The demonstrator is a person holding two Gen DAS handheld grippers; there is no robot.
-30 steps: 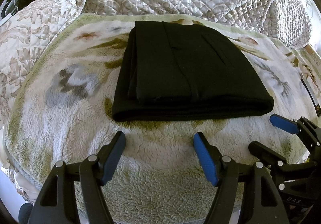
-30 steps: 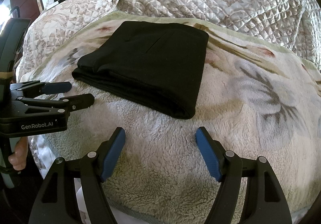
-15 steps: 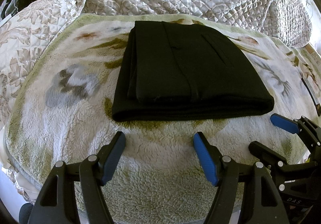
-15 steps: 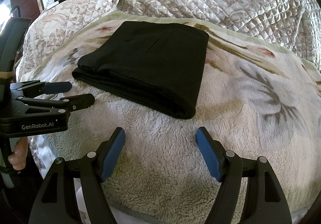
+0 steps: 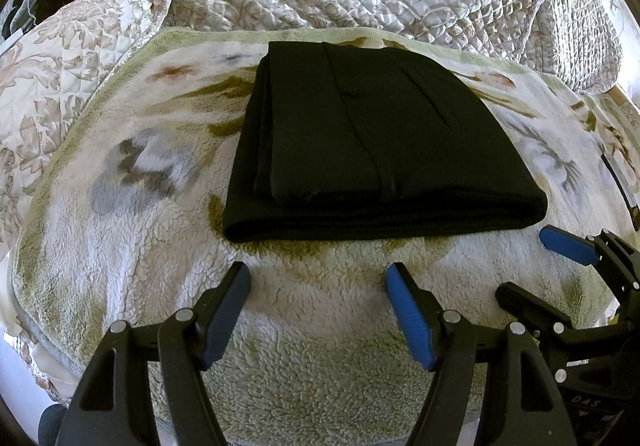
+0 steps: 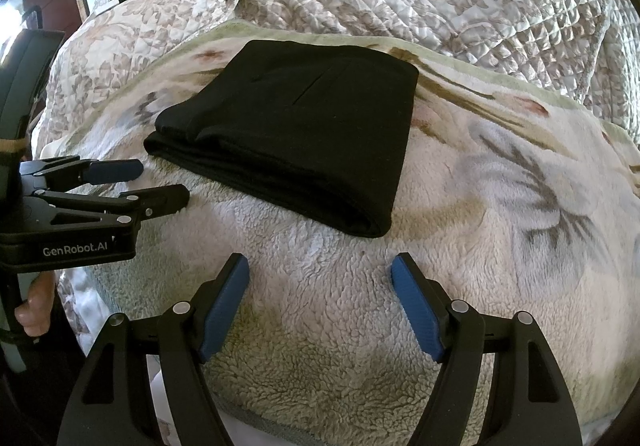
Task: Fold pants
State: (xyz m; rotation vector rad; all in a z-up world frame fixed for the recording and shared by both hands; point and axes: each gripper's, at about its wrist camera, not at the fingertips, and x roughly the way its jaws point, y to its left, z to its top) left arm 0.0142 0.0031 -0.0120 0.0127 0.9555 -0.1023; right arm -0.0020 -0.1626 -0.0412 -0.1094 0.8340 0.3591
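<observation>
Neatly folded into a thick, flat rectangle, the black pants (image 5: 372,150) lie on the fleece blanket (image 5: 120,246); the left gripper (image 5: 316,314) and right gripper (image 6: 320,302) both gape apart, holding nothing

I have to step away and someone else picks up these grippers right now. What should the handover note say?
Left gripper: open, empty, over the fleece blanket just short of the pants.
Right gripper: open, empty, beside it, near the pants' right corner.
Black pants: a compact, layered rectangle in the middle of the blanket, with the thick fold edge facing the grippers.
Done: folding looks complete; neither gripper touches the cloth.
Left: probably nothing but a check that the edges line up.
</observation>
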